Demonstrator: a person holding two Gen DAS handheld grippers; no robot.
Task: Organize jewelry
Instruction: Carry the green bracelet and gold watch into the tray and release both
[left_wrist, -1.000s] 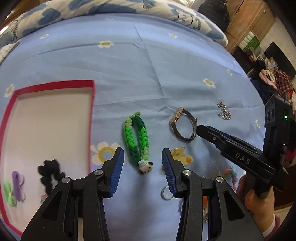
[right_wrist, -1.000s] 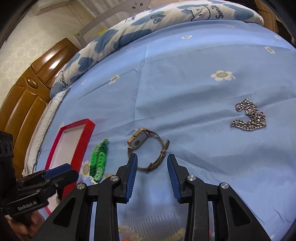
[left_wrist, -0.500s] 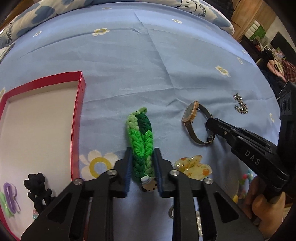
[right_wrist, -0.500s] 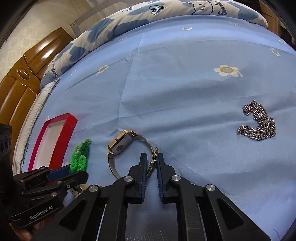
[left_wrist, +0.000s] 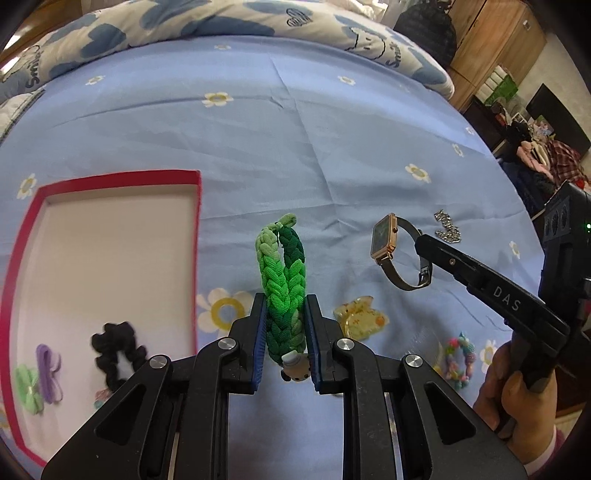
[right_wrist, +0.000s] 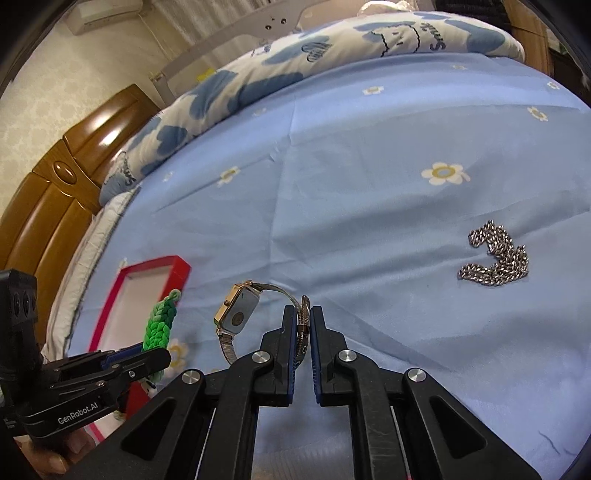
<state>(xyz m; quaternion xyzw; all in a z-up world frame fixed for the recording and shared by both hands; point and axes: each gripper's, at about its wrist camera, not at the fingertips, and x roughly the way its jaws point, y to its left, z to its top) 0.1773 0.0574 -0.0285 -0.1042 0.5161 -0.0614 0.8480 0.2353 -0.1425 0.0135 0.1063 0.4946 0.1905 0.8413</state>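
Bedsheet (left_wrist: 332, 155): light blue cotton, creased, printed with small daisies. Jewelry box (left_wrist: 110, 258): rectangular, red rim, pale lining; held a black scrunchie (left_wrist: 116, 350), a purple hair tie (left_wrist: 48, 373) and what seemed a green flower clip (left_wrist: 27, 387), blurred. Braided bracelet (left_wrist: 284, 288): woven green cord shading light to dark, small bear charm at its near end; pinched upright between the left gripper (left_wrist: 286, 339) pads, right of the box. Wristwatch (right_wrist: 240, 314): square gold-toned case, fine mesh strap; strap clamped in the right gripper (right_wrist: 303, 343), case hanging left of the fingers. Chain (right_wrist: 496, 258): silver links, heaped on the sheet, well apart. Hair claw (left_wrist: 360, 319): translucent yellow, near the bracelet.
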